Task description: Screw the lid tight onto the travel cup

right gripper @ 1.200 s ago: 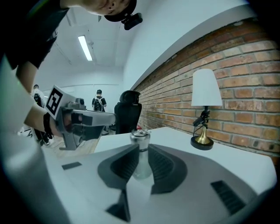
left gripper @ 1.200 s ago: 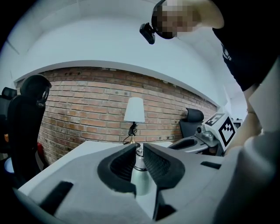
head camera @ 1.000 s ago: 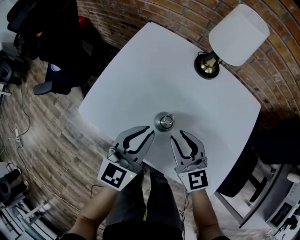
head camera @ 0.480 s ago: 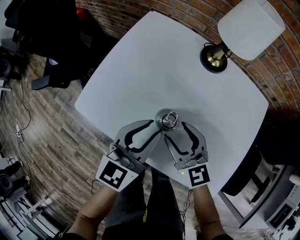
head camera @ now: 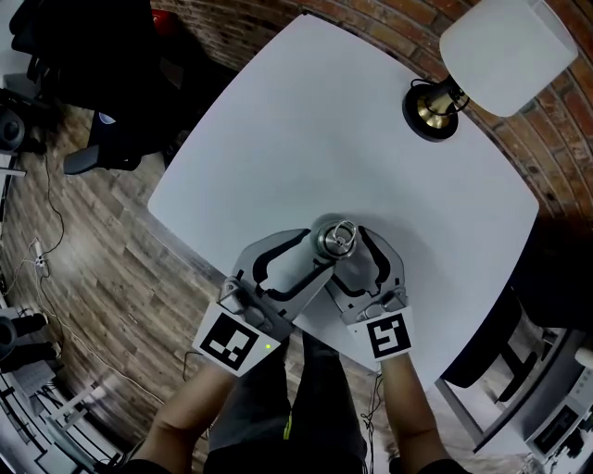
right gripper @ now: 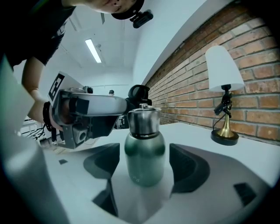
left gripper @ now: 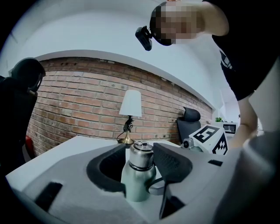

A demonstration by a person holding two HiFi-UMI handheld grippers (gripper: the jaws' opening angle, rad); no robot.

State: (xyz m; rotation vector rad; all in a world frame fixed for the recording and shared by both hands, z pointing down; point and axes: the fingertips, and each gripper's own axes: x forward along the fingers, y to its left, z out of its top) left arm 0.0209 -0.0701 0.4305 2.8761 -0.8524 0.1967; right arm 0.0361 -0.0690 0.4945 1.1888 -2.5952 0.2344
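The small green metal travel cup [head camera: 335, 239] stands upright on the white tabletop [head camera: 306, 120]. It is close to the near edge and straight ahead of the person. It is well apart from the white-shaded lamp with a brass foot [head camera: 435, 106], which stands at the far right by the red brick wall [head camera: 371, 23]. The cup's silver steel lid [left gripper: 141, 155], with a small ring on top, already sits on the neck. Whether the thread is fully home cannot be read.

Both tools reach in around the cup from the near side. The left gripper [head camera: 318, 252] has just been opening its jaws and stands at a middling gape. The cup is between its grey pads at shoulder and lid height (the right-hand pad is just beside the lid, with no squeeze that I can see). The right gripper [head camera: 352, 248] has likewise just been opening and is spread wide. Its dark pads flank the green body lower down, with clear space on either side. Neither tool holds anything.

This looks like the set-up step, with the tightening itself not yet begun. As I judge it, the next move calls for the right gripper to close on the body and steady it against the table. The left would then close on the lid and turn it, kept level so the cup does not tip or the smooth steel slip through the pads.
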